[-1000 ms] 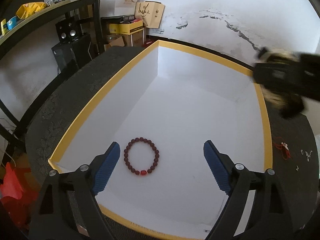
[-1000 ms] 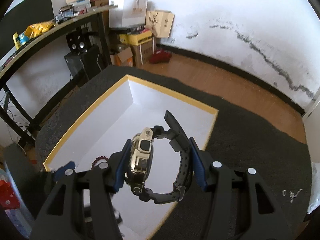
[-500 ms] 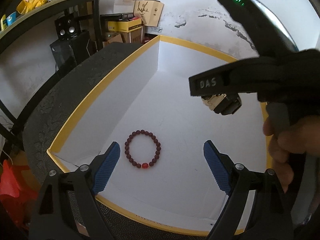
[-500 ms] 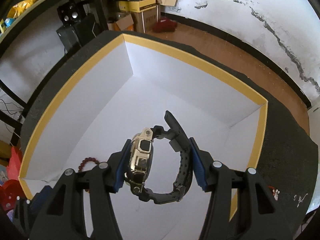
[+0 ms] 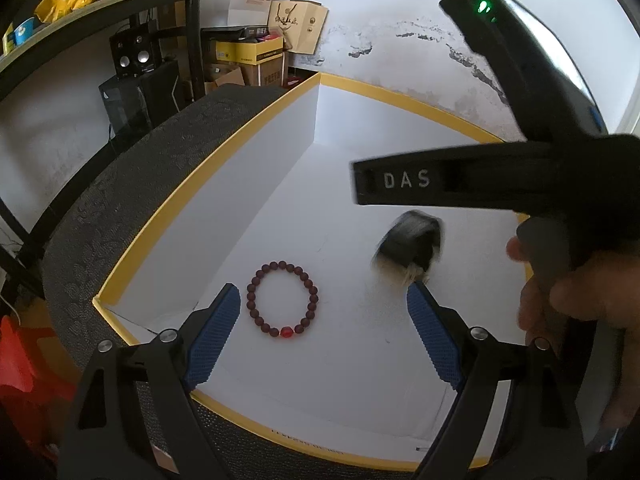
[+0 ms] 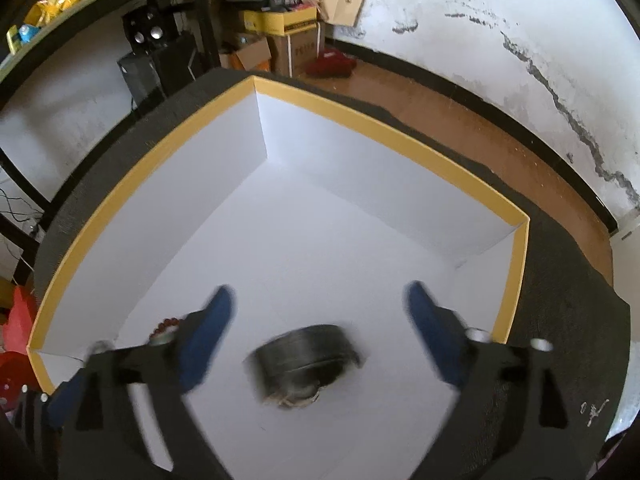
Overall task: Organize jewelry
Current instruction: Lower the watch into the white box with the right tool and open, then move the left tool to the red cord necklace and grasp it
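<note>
A white box with a yellow rim (image 5: 400, 98) (image 6: 360, 116) sits on a dark cloth. A dark red bead bracelet (image 5: 280, 266) (image 6: 166, 325) lies on its floor. My left gripper (image 5: 322, 300) hangs open just above the bracelet, touching nothing. My right gripper (image 6: 319, 296) is over the box with its jaws opening wide. The black and gold watch (image 6: 306, 354) (image 5: 408, 248) is blurred below and between them, free of the pads. A hand (image 5: 580, 304) holds the right gripper's body (image 5: 460, 180).
Small jewelry pieces (image 6: 596, 408) lie on the dark cloth (image 6: 560, 280) right of the box. Behind are a shelf (image 5: 120, 0), speakers (image 5: 134, 54) and cardboard boxes (image 5: 256, 56). A red object (image 5: 20, 364) sits low at the left.
The right gripper came over the box and down with the watch, then its jaws spread and the watch dropped out of them. The left gripper stayed put.
</note>
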{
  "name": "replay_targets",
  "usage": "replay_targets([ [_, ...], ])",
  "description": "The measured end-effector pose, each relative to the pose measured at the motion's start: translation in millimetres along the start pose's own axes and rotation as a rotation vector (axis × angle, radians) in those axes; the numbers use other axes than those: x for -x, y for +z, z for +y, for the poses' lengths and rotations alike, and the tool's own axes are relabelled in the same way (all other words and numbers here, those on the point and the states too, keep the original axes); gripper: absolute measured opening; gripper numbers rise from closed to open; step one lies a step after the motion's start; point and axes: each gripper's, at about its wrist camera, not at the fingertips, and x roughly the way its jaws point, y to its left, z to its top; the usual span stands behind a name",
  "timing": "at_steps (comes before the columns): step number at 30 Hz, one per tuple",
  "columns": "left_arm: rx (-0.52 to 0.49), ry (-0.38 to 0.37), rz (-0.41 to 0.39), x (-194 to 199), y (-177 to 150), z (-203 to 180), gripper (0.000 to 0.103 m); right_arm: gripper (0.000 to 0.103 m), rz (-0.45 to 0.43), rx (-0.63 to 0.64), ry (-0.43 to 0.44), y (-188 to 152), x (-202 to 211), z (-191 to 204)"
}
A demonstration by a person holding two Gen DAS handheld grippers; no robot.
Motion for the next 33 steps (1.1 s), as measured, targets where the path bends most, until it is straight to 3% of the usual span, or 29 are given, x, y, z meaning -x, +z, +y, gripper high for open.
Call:
replay_targets([
  [7,0.004,-0.002,-0.016,2,0,-3,0.087,0.097,-0.043,-0.005,-0.021,0,20,-4],
  [17,-0.013,-0.013,-0.037,8,0,-18,0.090,0.097,-0.185,-0.019,-0.071,-15,81,-27],
  [24,-0.075,-0.033,-0.066,22,0,-53,0.090,0.097,-0.254,-0.100,-0.110,-53,137,-89],
  [33,-0.204,-0.114,-0.082,36,-10,-149,0.090,0.097,-0.280,-0.297,-0.196,-156,195,-213],
])
